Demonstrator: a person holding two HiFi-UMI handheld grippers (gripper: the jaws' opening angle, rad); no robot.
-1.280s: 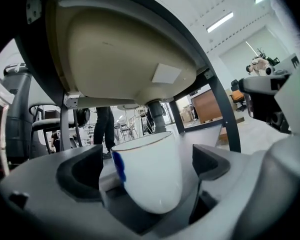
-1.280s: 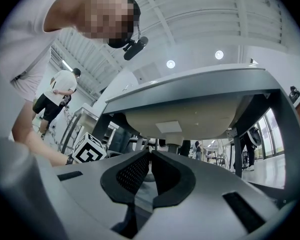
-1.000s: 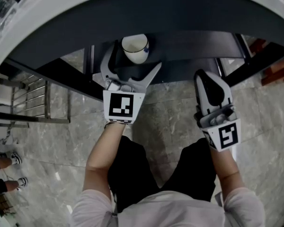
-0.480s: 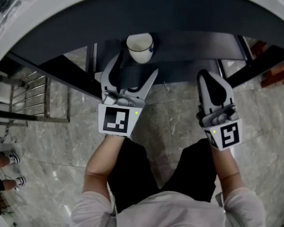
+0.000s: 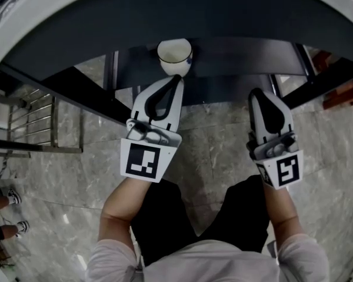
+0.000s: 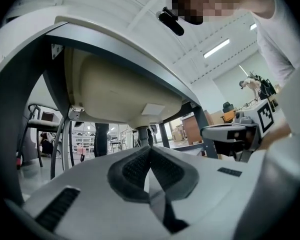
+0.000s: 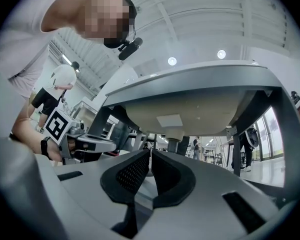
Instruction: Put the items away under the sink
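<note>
A white cup (image 5: 175, 56) stands on the dark shelf (image 5: 241, 54) under the sink (image 6: 115, 91). My left gripper (image 5: 176, 79) points at the cup from just in front of it. Its jaws have just closed and are shut with nothing between them, as the left gripper view (image 6: 150, 150) also shows. The cup itself is hidden in both gripper views. My right gripper (image 5: 259, 93) is shut and empty, level with the shelf's front edge at the right (image 7: 150, 152). Each gripper appears in the other's view: the right gripper (image 6: 230, 132) and the left gripper (image 7: 90, 144).
The sink's drain pipe (image 6: 142, 134) hangs below the basin. Dark frame legs (image 5: 76, 90) run along both sides of the shelf. A metal rack (image 5: 41, 122) stands at the left on the grey tiled floor (image 5: 212, 157). Another person's feet (image 5: 15, 200) show at far left.
The left gripper's jaws, wide open before, have come together empty. It has drawn back slightly from the cup and rolled a little. The right gripper has stayed put.
</note>
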